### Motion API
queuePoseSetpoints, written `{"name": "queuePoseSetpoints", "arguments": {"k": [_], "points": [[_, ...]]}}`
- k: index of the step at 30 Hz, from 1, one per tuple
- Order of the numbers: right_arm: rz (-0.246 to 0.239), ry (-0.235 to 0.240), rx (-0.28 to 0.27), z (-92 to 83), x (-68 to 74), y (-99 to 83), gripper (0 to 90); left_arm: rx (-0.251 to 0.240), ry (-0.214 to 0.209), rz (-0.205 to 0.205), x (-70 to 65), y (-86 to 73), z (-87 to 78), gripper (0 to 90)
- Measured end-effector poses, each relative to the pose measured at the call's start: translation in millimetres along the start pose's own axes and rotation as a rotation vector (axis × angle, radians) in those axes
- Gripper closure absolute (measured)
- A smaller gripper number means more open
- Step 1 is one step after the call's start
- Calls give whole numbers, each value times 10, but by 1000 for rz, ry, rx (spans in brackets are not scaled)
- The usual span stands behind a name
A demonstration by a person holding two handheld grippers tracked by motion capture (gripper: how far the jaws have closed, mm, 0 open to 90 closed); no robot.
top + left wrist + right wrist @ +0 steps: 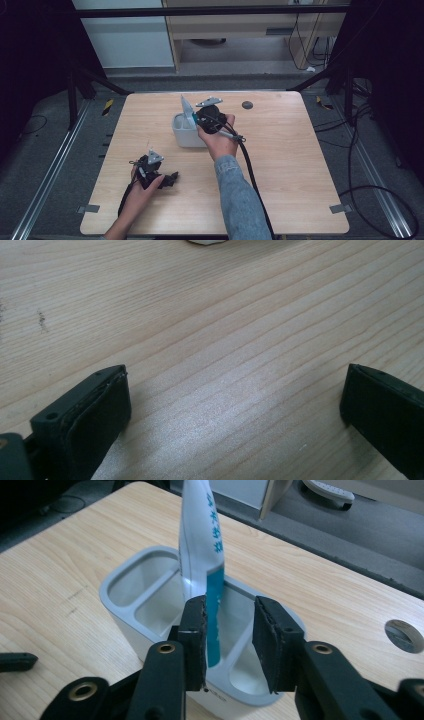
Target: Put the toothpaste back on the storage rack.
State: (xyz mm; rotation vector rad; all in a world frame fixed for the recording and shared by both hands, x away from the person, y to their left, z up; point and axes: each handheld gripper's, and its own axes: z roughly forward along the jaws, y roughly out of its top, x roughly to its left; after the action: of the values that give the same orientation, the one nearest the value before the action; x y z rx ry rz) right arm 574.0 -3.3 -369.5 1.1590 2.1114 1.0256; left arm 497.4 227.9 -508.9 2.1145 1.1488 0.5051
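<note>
A white and teal toothpaste tube (202,535) stands nearly upright in a grey-white holder (120,580) with several compartments. The holder (186,134) sits left of the table's middle, and the tube (186,107) sticks up out of it. My right gripper (230,630) hovers at the holder's rim. The tube's lower part lies against the left pad, with a gap to the right pad, so the jaws stand open. My left gripper (170,179) rests low near the front left of the table. Its jaws (235,400) are spread wide over bare wood.
The wooden table (280,150) has a round cable hole (247,105) at the back, also seen as a hole (404,635) to the right of my right gripper. Metal frame rails run along both sides of the table. A cable trails from the right gripper toward the front edge.
</note>
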Motion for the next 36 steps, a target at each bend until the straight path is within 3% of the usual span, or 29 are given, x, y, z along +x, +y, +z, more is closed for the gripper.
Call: {"name": "queuePoseSetpoints", "arguments": {"k": [4, 10, 12, 18, 26, 36], "points": [[20, -16, -4, -41, -60, -25, 578, 0, 0, 0, 0, 1, 1, 0], [57, -43, -28, -109, -146, -115, 389, 0, 0, 0, 0, 1, 1, 0], [56, -30, -30, -117, -186, -152, 297, 0, 0, 0, 0, 1, 2, 0], [73, 3, -39, -168, -309, -187, 138, 0, 0, 0, 0, 1, 1, 0], [49, -2, -18, -274, -450, -323, 92, 0, 0, 1, -1, -1, -1, 0], [58, -31, -12, -497, -713, -454, 90, 0, 0, 1, -1, -1, -1, 0]]}}
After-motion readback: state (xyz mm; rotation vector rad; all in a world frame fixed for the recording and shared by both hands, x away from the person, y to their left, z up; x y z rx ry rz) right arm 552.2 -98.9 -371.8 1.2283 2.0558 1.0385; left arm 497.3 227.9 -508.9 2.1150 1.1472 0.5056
